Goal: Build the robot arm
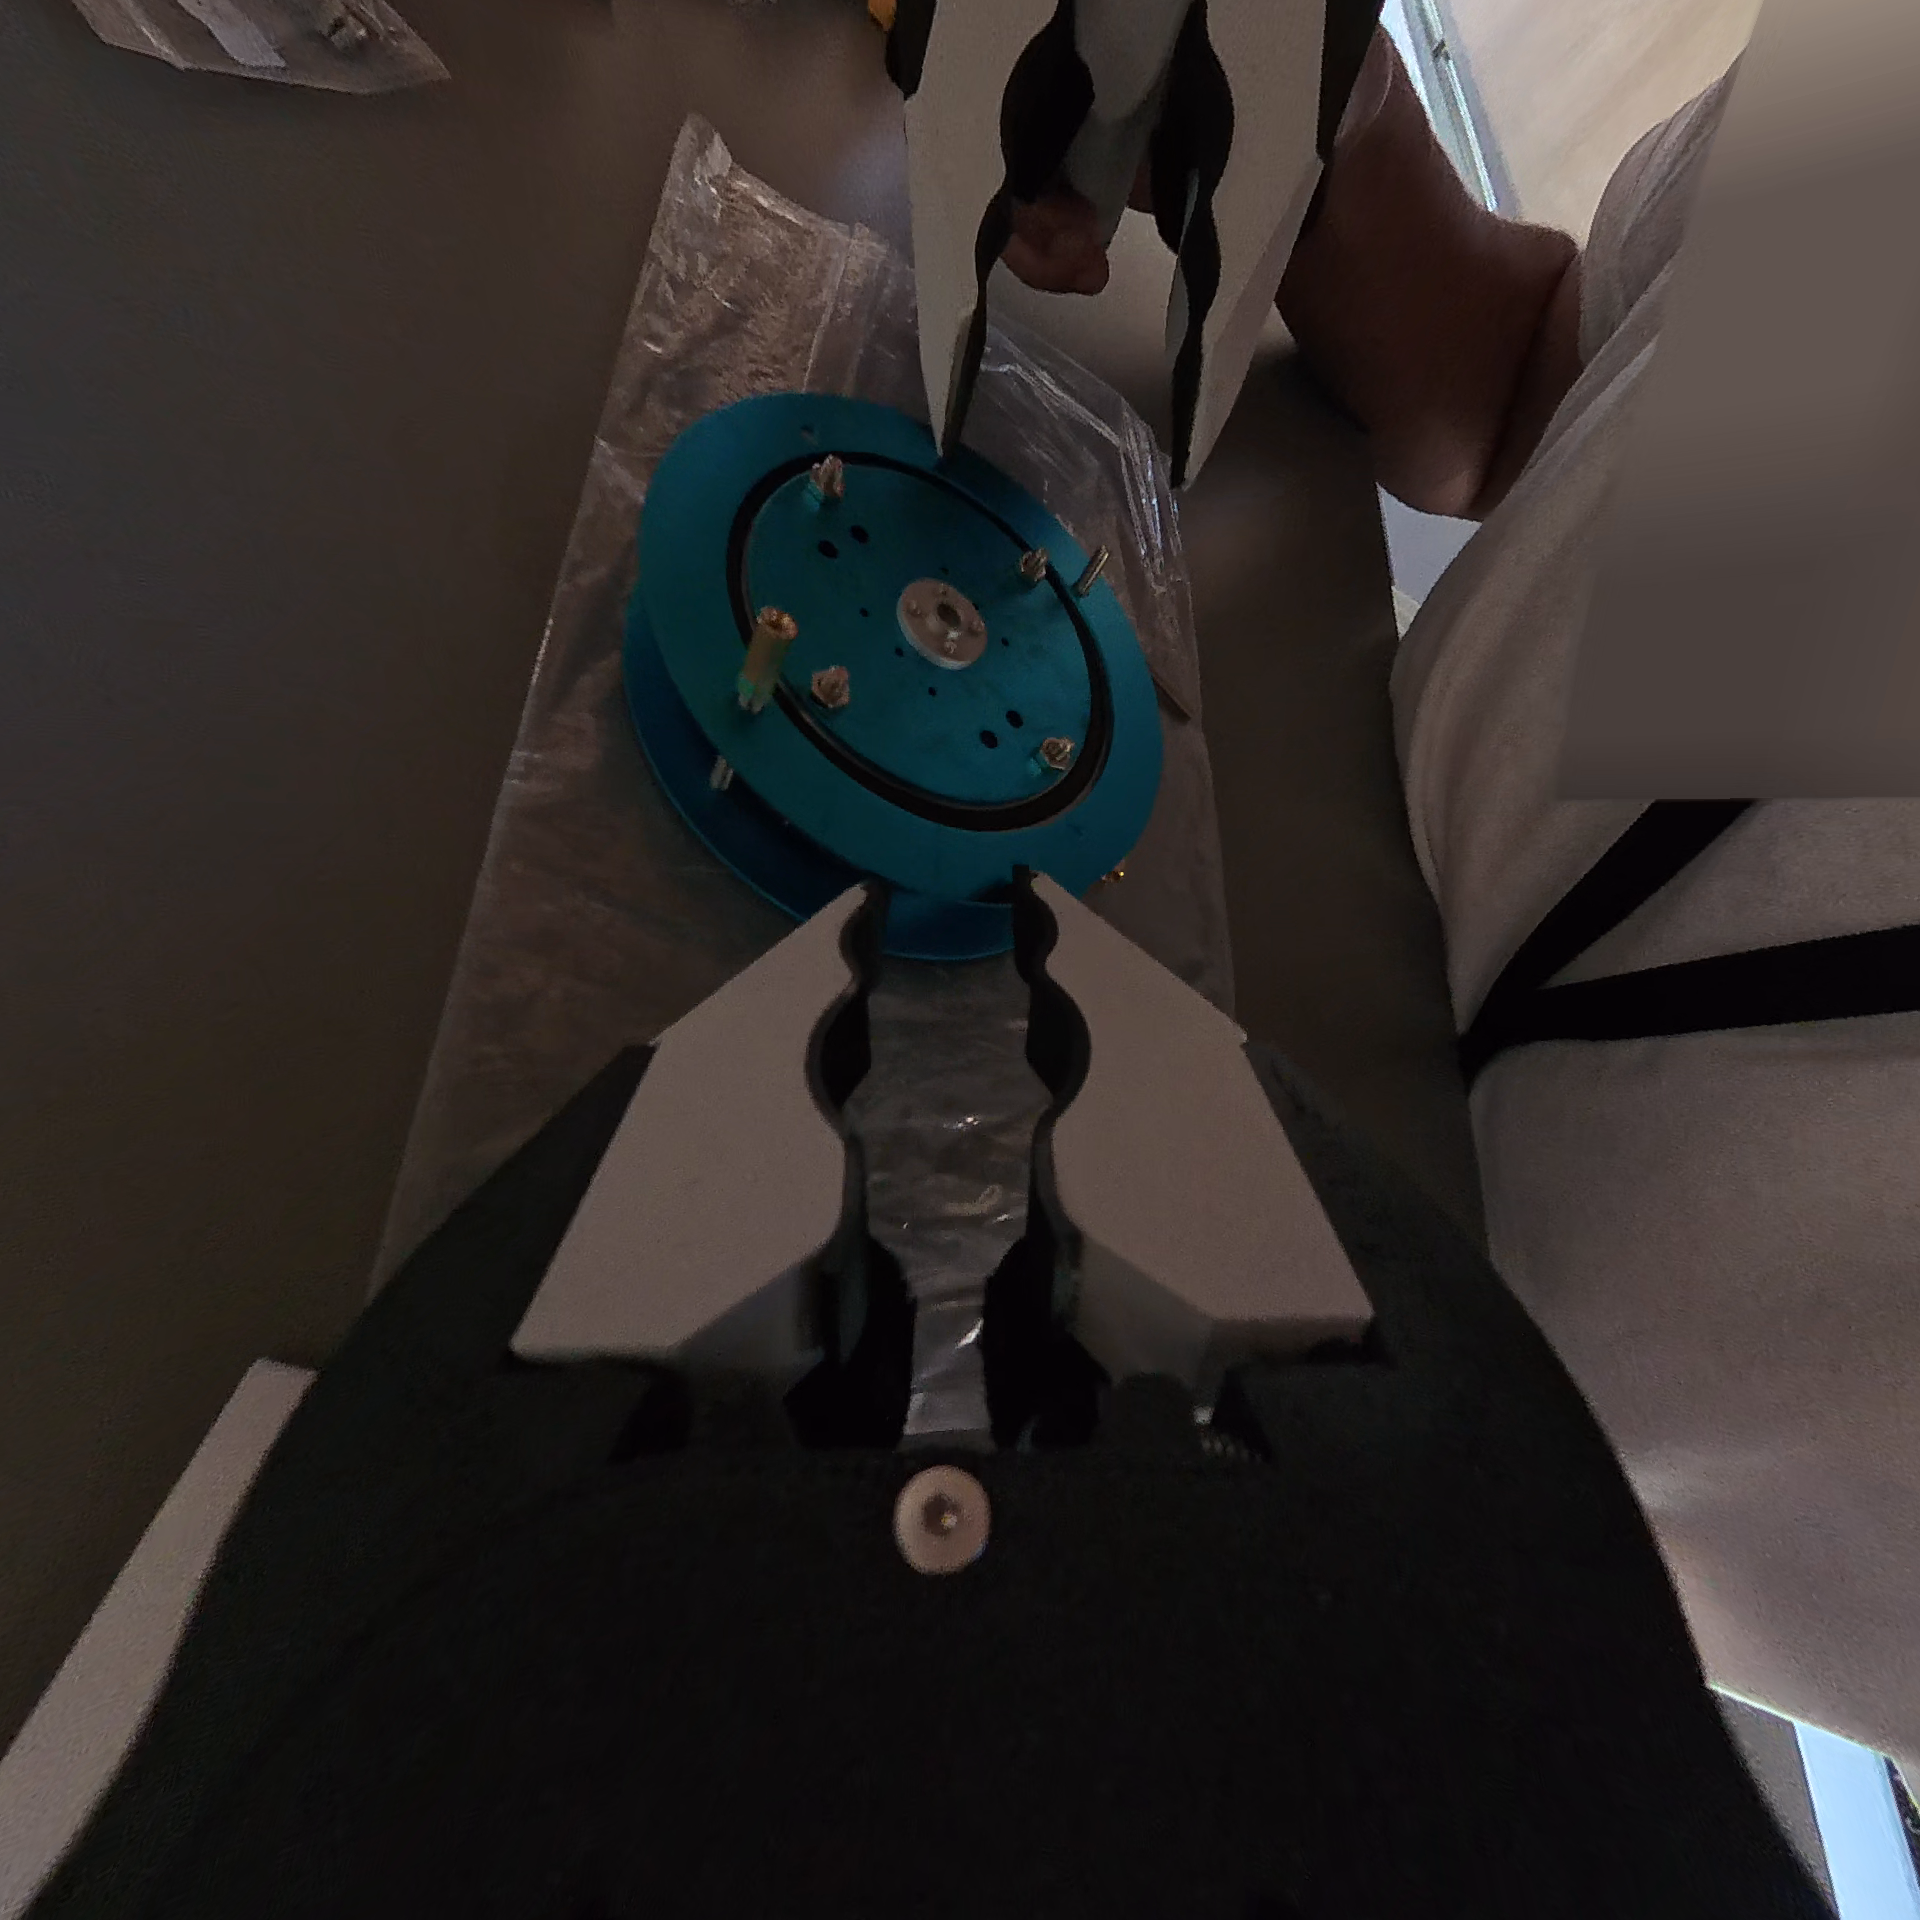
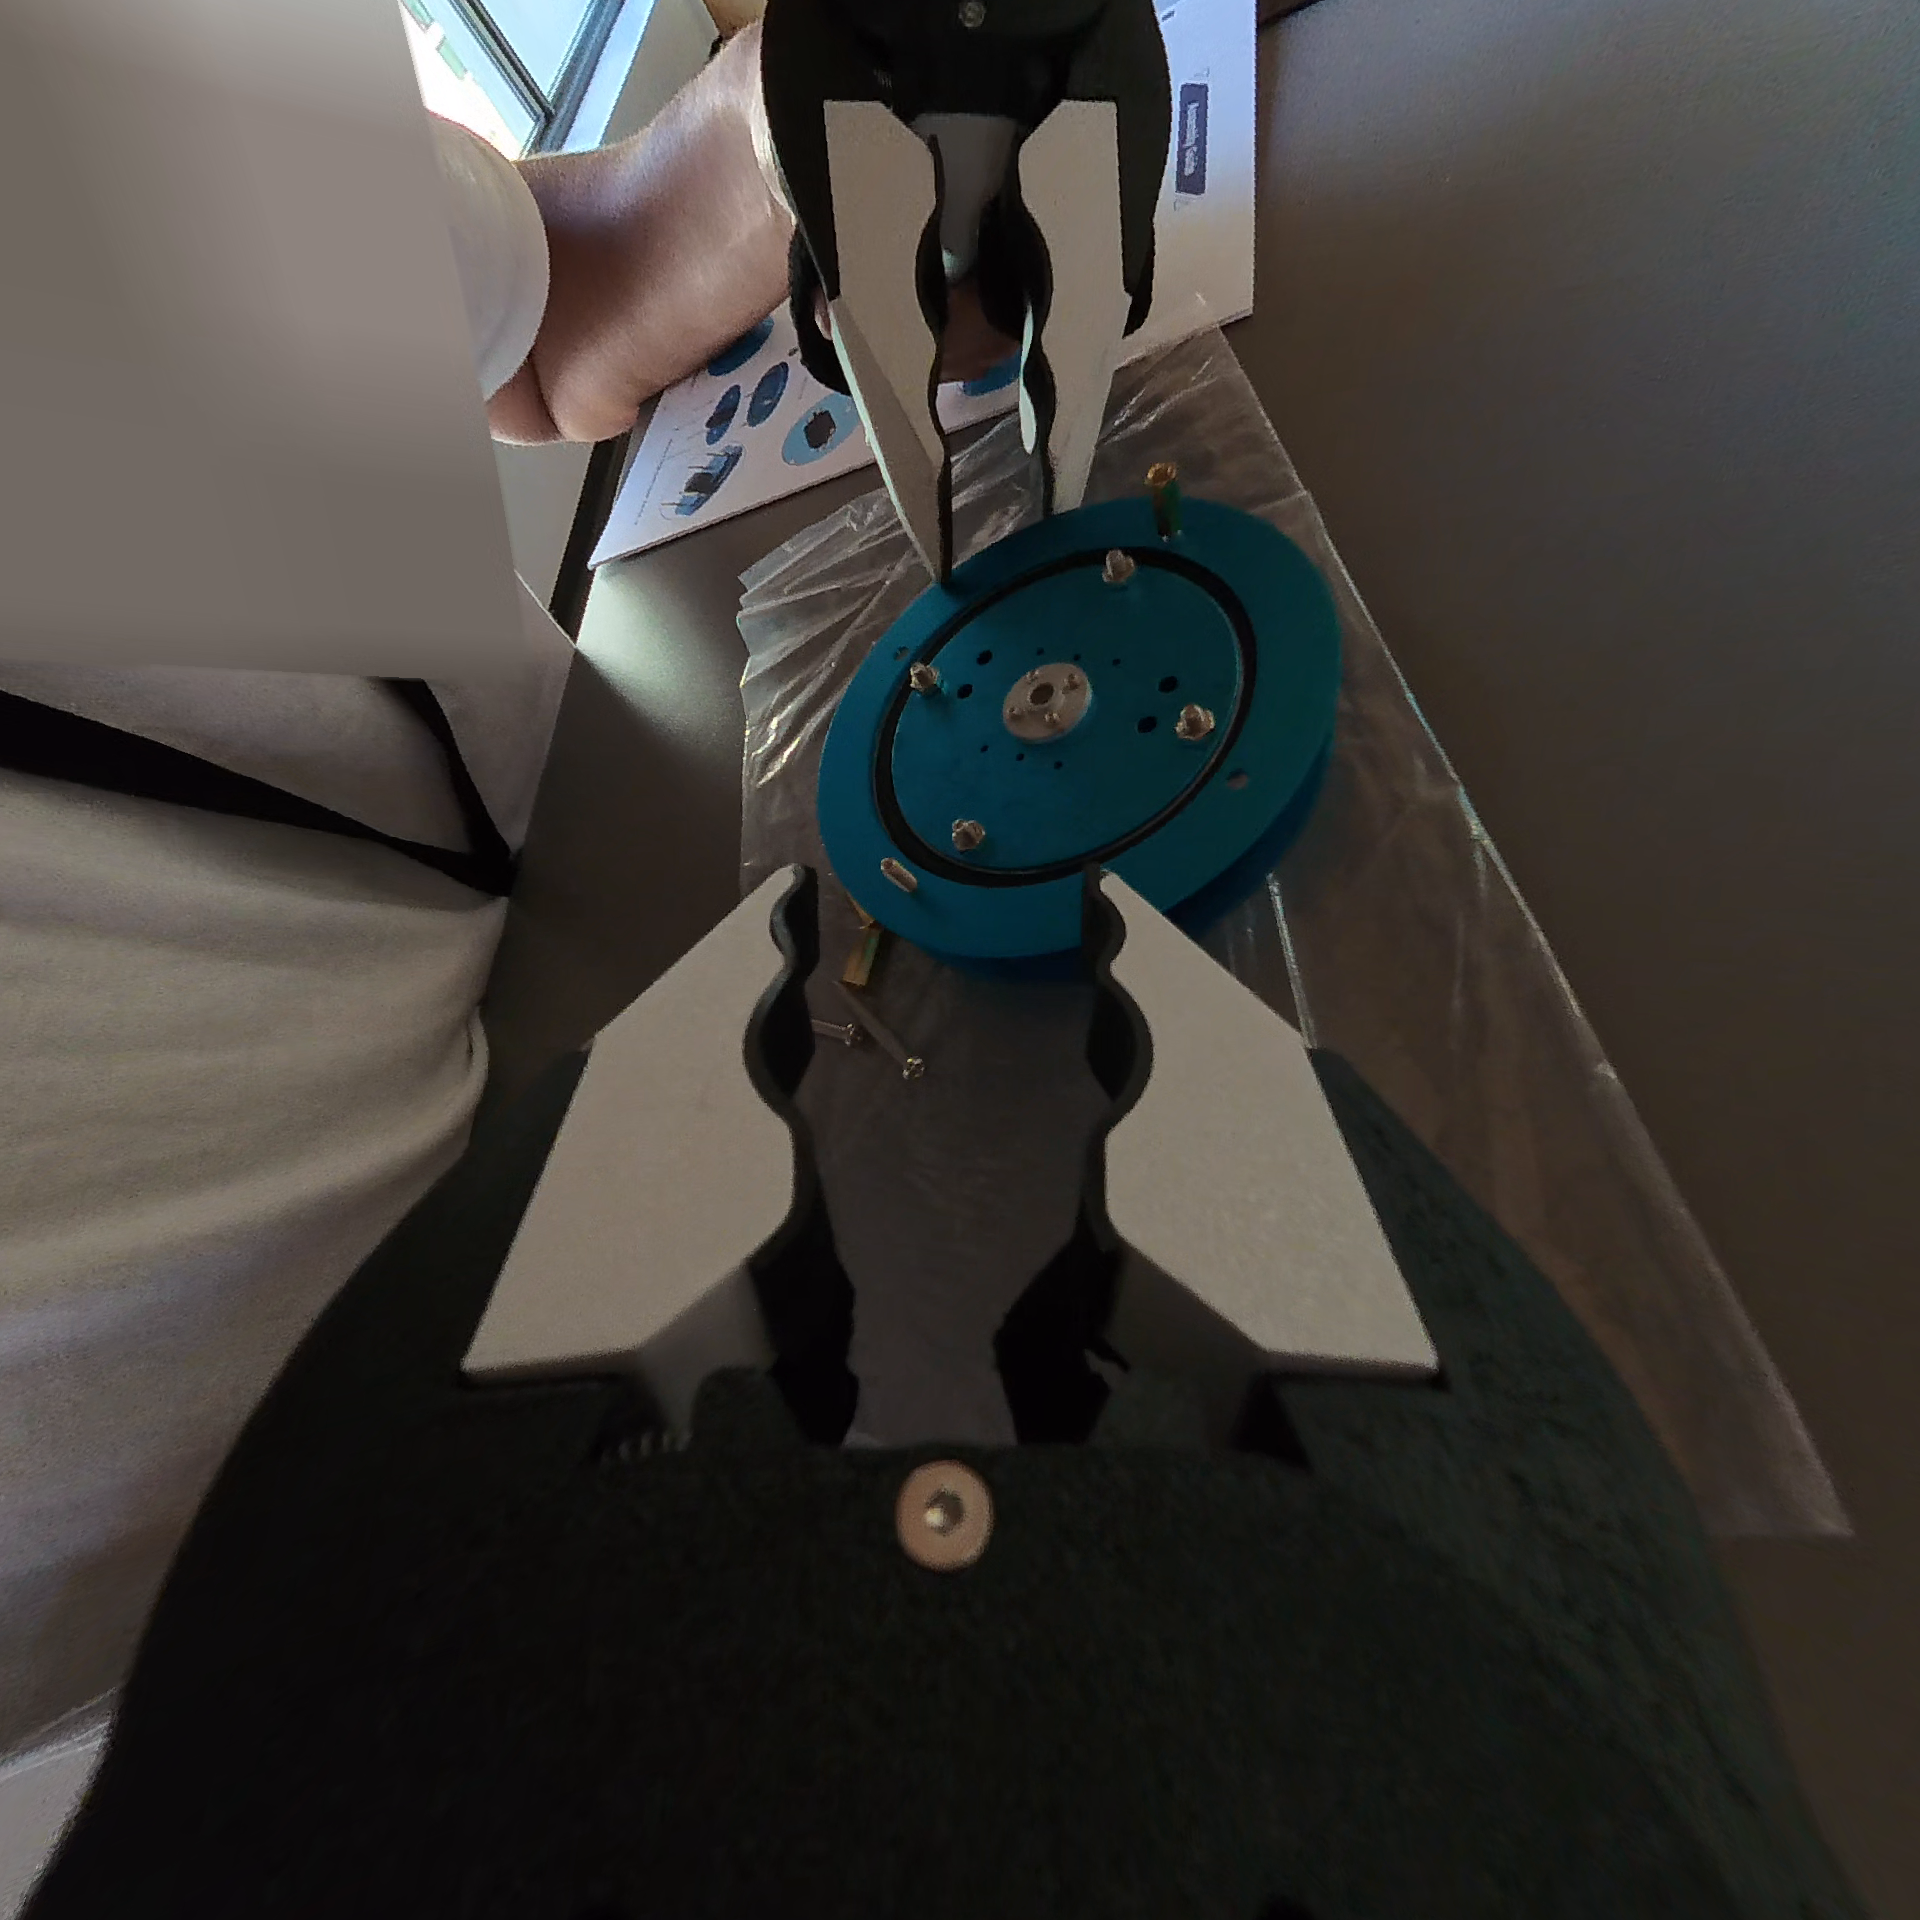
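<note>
**Desk:** Blue disc [image 1: 935, 727] tilted over a clear plastic bag [image 1: 727, 312] on a brown table [image 1: 260, 520]. Who has it, from the left view?

**Photographer:** Left gripper [image 1: 945, 883], at the near rim, jaws narrow and seemingly pinching it. Right gripper [image 1: 1070, 462] is at the far rim, one finger touching.

**Desk:** And the right view?

**Photographer:** Its jaws gape wide, one finger against the near rim. Loose screws [image 2: 837, 1030] lie on the bag nearby, a printed sheet [image 2: 707, 488] far left. Brass posts [image 2: 1195, 720] stand on the disc, so a gentle, steady hold looks wise.
</note>
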Available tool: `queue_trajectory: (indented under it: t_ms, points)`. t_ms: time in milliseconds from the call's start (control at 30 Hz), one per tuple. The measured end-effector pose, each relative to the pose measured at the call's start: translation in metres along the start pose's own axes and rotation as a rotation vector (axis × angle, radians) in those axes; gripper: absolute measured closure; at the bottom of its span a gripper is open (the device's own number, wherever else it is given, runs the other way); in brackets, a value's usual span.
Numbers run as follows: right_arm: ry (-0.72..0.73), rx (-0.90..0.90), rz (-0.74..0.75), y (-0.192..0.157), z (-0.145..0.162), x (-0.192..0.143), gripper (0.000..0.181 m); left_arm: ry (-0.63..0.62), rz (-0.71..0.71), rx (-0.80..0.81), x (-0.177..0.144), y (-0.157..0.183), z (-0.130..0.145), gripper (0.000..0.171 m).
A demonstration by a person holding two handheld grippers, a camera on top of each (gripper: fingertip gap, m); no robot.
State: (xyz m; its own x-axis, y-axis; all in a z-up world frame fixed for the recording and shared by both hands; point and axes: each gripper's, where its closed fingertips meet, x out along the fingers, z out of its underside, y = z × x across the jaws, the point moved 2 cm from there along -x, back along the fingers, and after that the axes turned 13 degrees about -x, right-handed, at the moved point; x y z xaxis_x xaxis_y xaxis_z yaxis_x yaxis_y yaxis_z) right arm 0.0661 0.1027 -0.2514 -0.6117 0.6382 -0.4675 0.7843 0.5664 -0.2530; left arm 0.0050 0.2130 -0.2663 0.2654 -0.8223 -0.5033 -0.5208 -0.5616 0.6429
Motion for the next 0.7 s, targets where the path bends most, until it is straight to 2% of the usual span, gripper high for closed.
queue_trajectory:
  t_ms: [133, 233, 367, 533, 700]
  points:
    - [0.029, -0.017, 0.009, 0.000, -0.005, -0.004, 0.131, 0.012, -0.035, 0.021, -0.004, -0.003, -0.003, 0.142]
    - [0.116, -0.037, 0.032, 0.002, -0.020, -0.009, 0.130, 0.108, -0.125, 0.077, -0.012, -0.012, -0.019, 0.142]
    - [0.204, -0.054, 0.145, 0.016, -0.039, -0.008, 0.136, 0.271, -0.221, 0.223, -0.014, -0.007, -0.040, 0.142]
    - [0.069, -0.074, 0.244, 0.030, -0.037, 0.015, 0.137, 0.319, -0.321, 0.295, -0.007, -0.005, -0.048, 0.146]
    - [-0.035, -0.090, 0.292, 0.038, -0.026, 0.024, 0.144, 0.284, -0.331, 0.241, 0.000, -0.014, -0.045, 0.154]
